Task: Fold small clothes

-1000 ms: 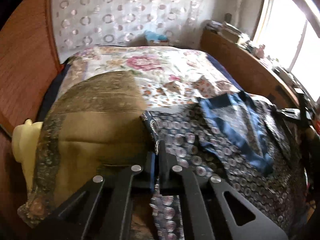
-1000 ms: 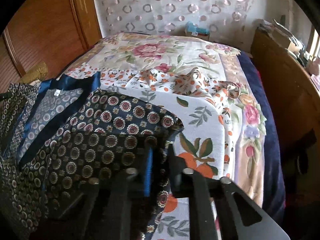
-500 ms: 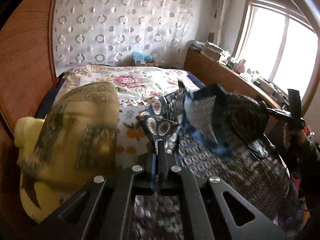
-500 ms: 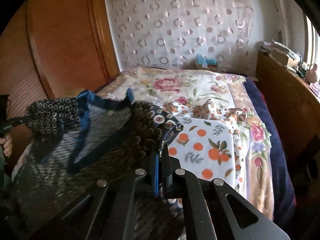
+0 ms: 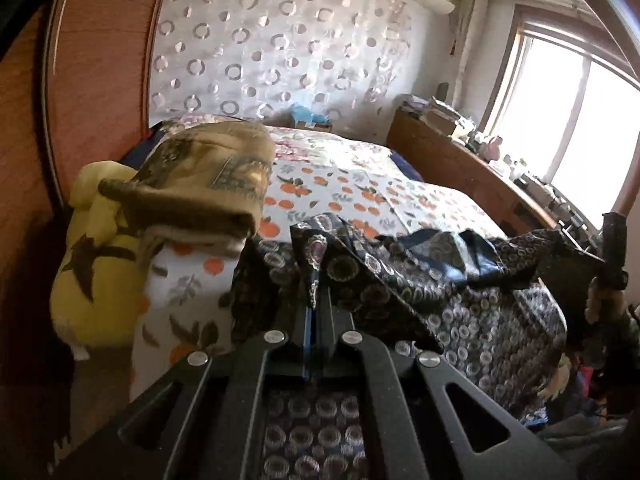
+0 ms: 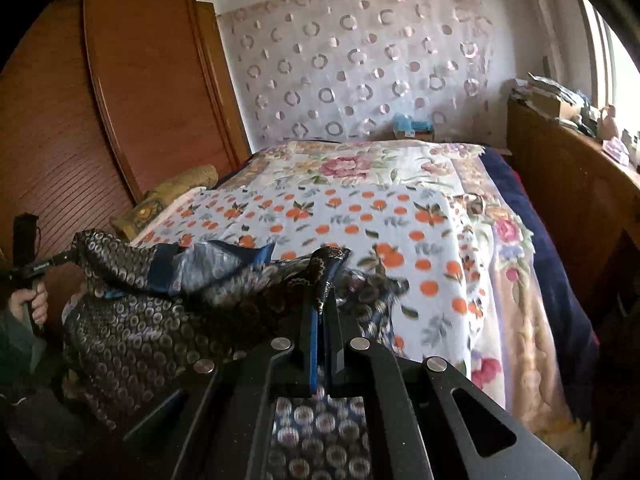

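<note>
While each hand-held gripper (image 5: pixel 316 300) (image 6: pixel 324 300) pinches a corner, the patterned garment (image 5: pixel 460 300) hangs stretched between them.

Each tool is showing up black and flat, like two long arms that are meeting in a thin point. The left tool (image 5: pixel 316 300) is wearing four round silver screws and a bright blue strip inside one finger. The right tool (image 6: pixel 323 304) is looking just the same. The person's hand (image 6: pixel 30 304) is sticking out of a dark greenish sleeve (image 6: pixel 16 344).
</note>
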Demonstrator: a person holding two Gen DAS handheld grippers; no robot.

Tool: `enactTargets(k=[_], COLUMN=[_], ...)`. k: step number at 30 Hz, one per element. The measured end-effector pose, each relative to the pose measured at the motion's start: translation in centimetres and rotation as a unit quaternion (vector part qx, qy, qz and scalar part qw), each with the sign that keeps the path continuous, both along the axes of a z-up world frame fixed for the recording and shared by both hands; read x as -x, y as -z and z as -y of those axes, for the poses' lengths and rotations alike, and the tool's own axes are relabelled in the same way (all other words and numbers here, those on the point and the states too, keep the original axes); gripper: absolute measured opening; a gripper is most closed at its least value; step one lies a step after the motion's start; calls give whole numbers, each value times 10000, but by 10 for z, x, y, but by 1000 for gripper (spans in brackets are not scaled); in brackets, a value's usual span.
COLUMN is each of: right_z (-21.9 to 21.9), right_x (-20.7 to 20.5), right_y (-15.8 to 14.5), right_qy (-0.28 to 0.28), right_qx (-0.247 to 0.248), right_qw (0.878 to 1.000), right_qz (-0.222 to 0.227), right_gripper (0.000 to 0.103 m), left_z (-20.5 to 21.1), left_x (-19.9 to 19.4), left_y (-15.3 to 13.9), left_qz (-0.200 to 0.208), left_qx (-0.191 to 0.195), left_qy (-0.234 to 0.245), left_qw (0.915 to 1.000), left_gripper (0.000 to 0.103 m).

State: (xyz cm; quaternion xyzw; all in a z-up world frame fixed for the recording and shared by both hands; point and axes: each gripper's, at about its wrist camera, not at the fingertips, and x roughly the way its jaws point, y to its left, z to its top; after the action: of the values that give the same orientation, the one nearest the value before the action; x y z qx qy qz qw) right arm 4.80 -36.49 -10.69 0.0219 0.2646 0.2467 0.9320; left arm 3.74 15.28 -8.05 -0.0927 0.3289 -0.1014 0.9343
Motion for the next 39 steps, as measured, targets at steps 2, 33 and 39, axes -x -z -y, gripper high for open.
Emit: enactTargets(k=[2,33,39], right_z=[5,2,-3], right_x=[10,33,30], right_y=[1,-36,-58], right_qy=[-3,194,265], right_qx=[12,915,1060], right_qw=[10000,9954,9940], right_qz=[-14,-215,-15], right_gripper=[1,1,4], left_z=[-1,-15,-14], left_x=[10,52,18], left_y=[-2,-38,-43], left_qz=[31,294,232], left_qx=[67,-188,-442], left_qy=[10,-207,-120], left_qw=[10000,9992,9987], left_gripper=[2,52,61])
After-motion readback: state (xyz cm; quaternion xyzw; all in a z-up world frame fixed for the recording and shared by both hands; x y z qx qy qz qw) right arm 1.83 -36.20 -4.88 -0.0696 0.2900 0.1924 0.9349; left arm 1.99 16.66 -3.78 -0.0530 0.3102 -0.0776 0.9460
